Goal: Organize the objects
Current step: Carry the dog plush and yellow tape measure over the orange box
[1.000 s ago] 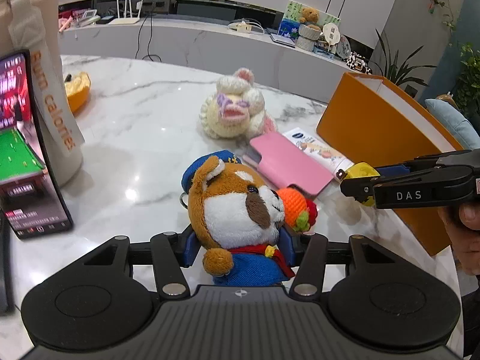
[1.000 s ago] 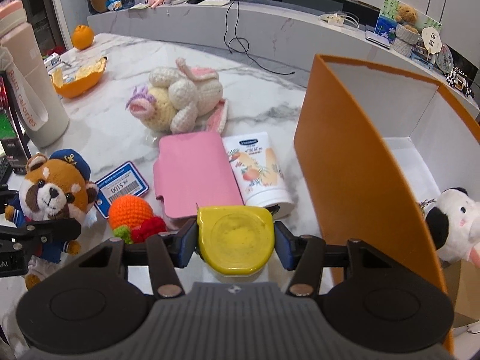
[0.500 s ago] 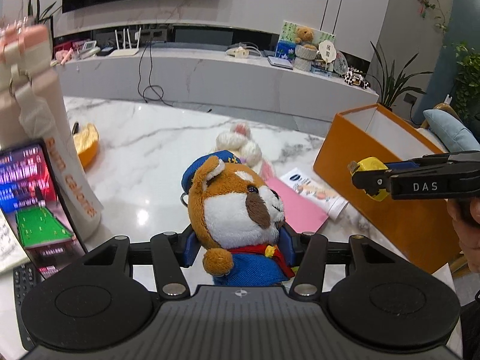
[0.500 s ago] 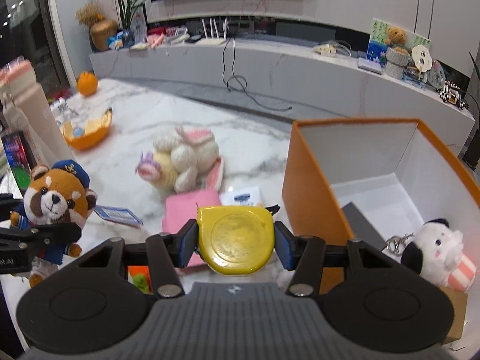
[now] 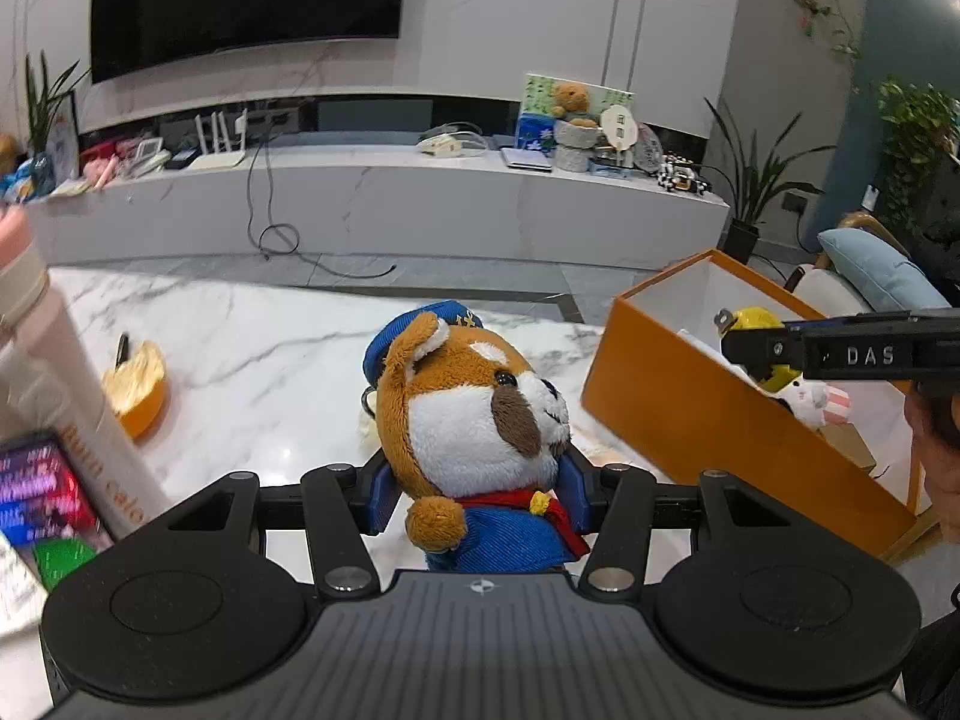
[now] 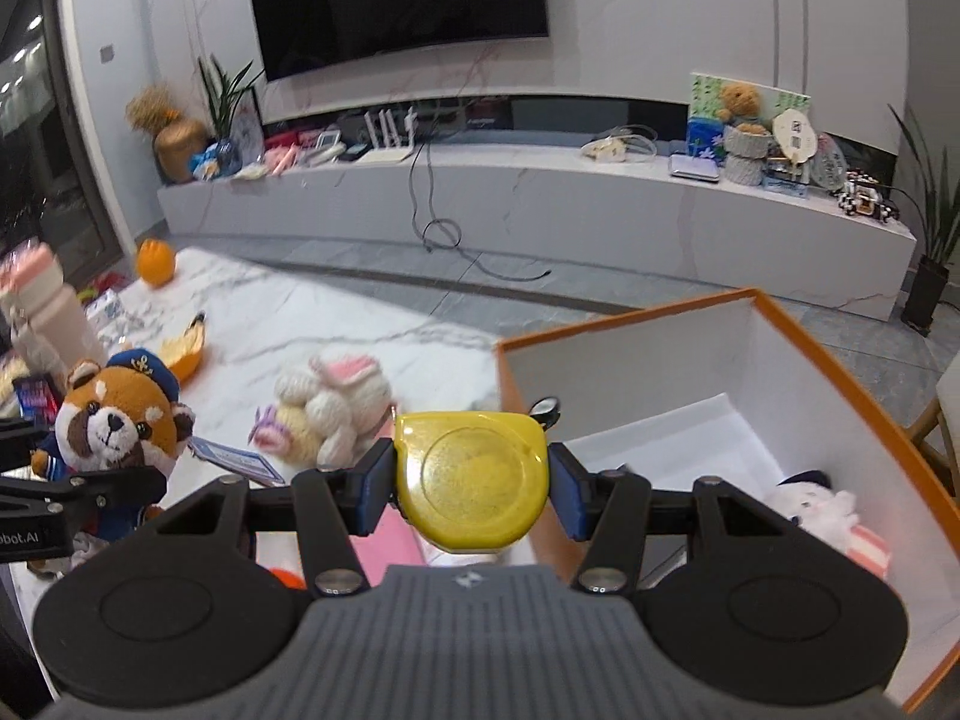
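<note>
A plush toy is clamped between the closed fingers of the left gripper, held above the marble table. A yellow case, perhaps a tape measure, is pinched in the right gripper at the orange box rim, where a white plush lies inside.

We are looking into a home living room, seeing a large black wall-mounted television hanging above a long white marble-look media console.
</note>
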